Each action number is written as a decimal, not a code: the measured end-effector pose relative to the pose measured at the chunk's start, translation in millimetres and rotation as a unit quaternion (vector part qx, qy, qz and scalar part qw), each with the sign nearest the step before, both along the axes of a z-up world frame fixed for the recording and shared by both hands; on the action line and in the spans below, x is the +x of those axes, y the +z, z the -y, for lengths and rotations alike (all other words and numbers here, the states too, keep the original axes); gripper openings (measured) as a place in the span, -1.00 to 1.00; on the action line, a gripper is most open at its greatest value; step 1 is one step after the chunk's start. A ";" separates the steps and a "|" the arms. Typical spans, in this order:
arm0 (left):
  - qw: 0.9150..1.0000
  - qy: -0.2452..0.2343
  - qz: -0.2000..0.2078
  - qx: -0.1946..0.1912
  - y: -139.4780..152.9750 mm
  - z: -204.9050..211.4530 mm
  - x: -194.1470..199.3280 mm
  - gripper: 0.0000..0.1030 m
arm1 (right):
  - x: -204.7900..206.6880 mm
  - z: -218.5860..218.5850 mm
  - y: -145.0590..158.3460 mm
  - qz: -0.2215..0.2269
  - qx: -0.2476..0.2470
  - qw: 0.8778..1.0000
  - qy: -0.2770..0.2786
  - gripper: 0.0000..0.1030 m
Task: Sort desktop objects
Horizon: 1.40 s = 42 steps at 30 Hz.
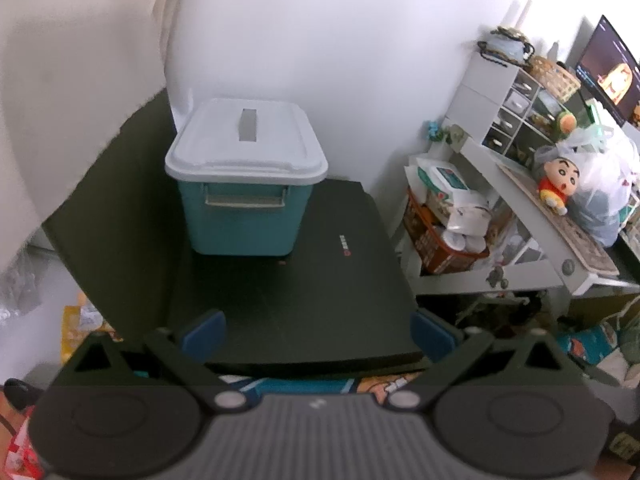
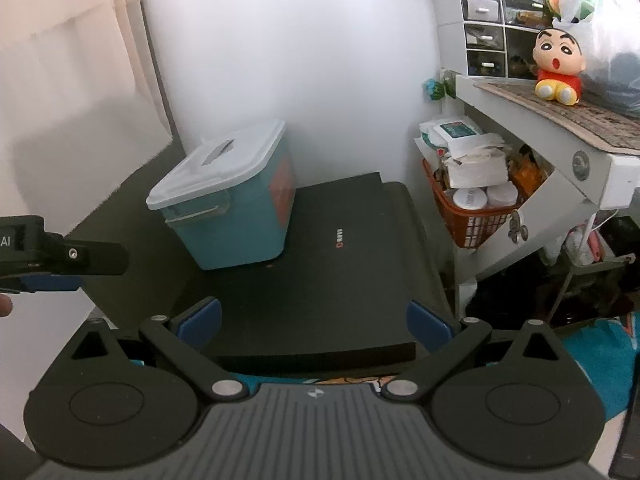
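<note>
Filling the middle of both views, the dark desk (image 1: 320, 280) lies mostly bare, its near edge just ahead of the fingertips and its right edge beside a cluttered orange basket (image 2: 476, 220). The teal lidded bin (image 1: 244, 200) sits at 11 o'clock against the wall. The left hand-held gripper (image 1: 320, 330) and right hand-held gripper (image 2: 314, 322) are both spread wide, grasping nothing.

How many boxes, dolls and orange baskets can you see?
Teal storage box with a white lid: 1
Doll in a red shirt: 1
Orange basket: 1
Total: 3
</note>
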<state>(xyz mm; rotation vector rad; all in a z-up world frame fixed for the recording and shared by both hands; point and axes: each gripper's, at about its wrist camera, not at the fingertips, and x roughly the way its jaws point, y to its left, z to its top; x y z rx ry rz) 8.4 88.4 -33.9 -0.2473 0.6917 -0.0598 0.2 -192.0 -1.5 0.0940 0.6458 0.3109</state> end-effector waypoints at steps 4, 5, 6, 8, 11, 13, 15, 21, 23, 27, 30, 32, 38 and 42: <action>1.000 -0.001 -0.001 -0.003 -2.6 1.1 -4.9 0.96 | -3.2 1.5 2.6 -0.007 0.009 1.000 0.003 0.96; 1.000 -0.001 -0.002 -0.004 -3.8 1.1 -5.9 0.96 | -3.7 2.6 3.2 -0.014 0.022 1.000 0.007 0.97; 1.000 -0.002 -0.003 -0.005 -5.0 1.1 -6.9 0.96 | -4.6 3.5 4.1 -0.021 0.037 0.999 0.014 0.97; 1.000 -0.001 -0.006 -0.007 -7.8 1.4 -8.9 0.96 | -8.2 2.2 6.2 -0.027 0.047 0.998 0.023 0.97; 1.000 -0.001 -0.009 -0.007 -11.1 2.2 -12.0 0.96 | -13.4 -3.4 6.5 -0.027 0.034 0.999 0.029 0.97; 1.000 -0.003 -0.009 -0.007 -12.2 3.0 -14.2 0.96 | -15.0 -4.7 5.8 -0.034 0.039 0.998 0.034 0.97; 1.000 -0.004 -0.009 -0.007 -12.8 3.8 -16.1 0.96 | -17.5 -7.7 5.2 -0.036 0.032 0.998 0.037 0.97; 1.000 -0.007 -0.011 -0.004 -13.8 8.9 -18.6 0.93 | -22.6 -17.6 4.2 -0.030 0.001 0.998 0.047 0.97; 1.000 -0.007 -0.010 0.000 -13.6 10.3 -19.1 0.92 | -22.9 -17.8 3.5 -0.030 -0.002 0.998 0.046 0.97; 1.000 -0.007 -0.013 0.002 -15.7 12.1 -18.1 0.88 | -22.2 -13.5 4.5 -0.022 -0.003 0.999 0.030 0.97; 1.000 -0.006 -0.017 0.004 -18.2 14.3 -16.8 0.88 | -19.7 -9.1 5.3 -0.025 -0.001 0.999 0.020 0.97; 1.000 -0.006 -0.018 0.005 -19.5 15.8 -16.2 0.88 | -19.1 -8.7 5.7 -0.028 -0.002 0.999 0.018 0.97; 1.000 -0.006 -0.020 0.010 -20.7 18.2 -18.0 0.88 | -21.0 -13.0 5.5 -0.023 -0.014 0.999 0.030 0.97; 1.000 -0.003 -0.021 0.011 -20.9 18.3 -18.5 0.88 | -21.4 -13.9 7.4 -0.017 -0.016 0.999 0.035 0.97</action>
